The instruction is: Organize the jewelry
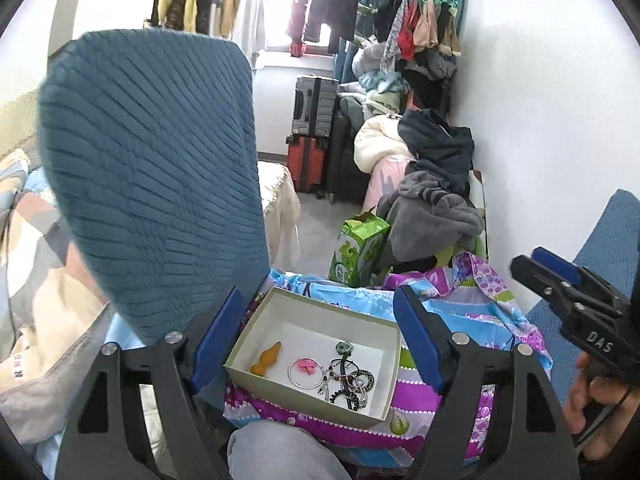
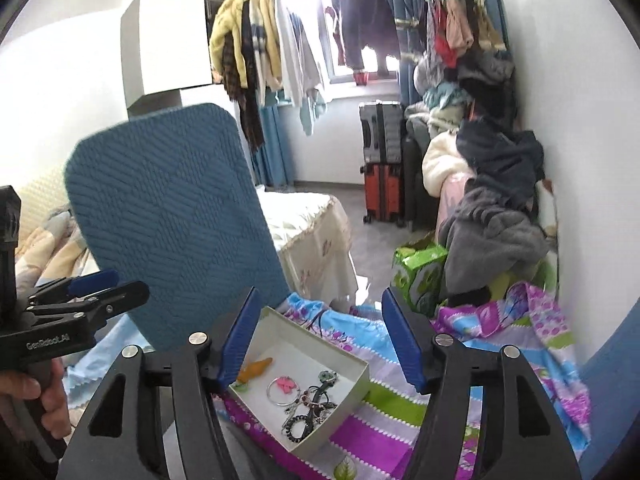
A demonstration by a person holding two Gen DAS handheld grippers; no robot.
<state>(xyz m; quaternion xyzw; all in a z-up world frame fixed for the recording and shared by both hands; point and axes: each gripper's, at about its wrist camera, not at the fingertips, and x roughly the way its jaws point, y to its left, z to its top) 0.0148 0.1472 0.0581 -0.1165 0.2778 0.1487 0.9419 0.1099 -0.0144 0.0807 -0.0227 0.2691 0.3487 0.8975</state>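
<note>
Jewelry sits gathered in a shallow open box (image 1: 390,360) (image 2: 356,376), which rests on a bright patterned cloth (image 1: 472,312) (image 2: 400,412) of purple, blue and green. Inside the box, toward its left wall, lies an orange piece (image 1: 266,358) (image 2: 256,369); near the middle a thin silver ring (image 1: 306,373) (image 2: 281,391) circles a small pink charm (image 1: 307,366) (image 2: 285,385); toward the right wall a tangle of dark beaded pieces and metal rings (image 1: 350,382) (image 2: 310,408) lies heaped, its pieces touching one another. The left gripper (image 1: 318,340) (image 2: 98,286) hovers above the box with its blue-padded jaws spread wide, one on either side of the box, gripping nothing. The right gripper (image 2: 316,340) (image 1: 540,264) likewise hangs over the box, its jaws wide apart and empty; seen from the left wrist camera it shows at the right edge, held by a hand (image 1: 592,396). A blue quilted chair back (image 1: 152,184) (image 2: 172,216) stands upright just beside the box's left side. Beyond the cloth's far edge stands a green carton (image 1: 358,250) (image 2: 418,276), and behind it clothes are piled against the wall next to stacked suitcases (image 1: 312,136) (image 2: 382,164).
</note>
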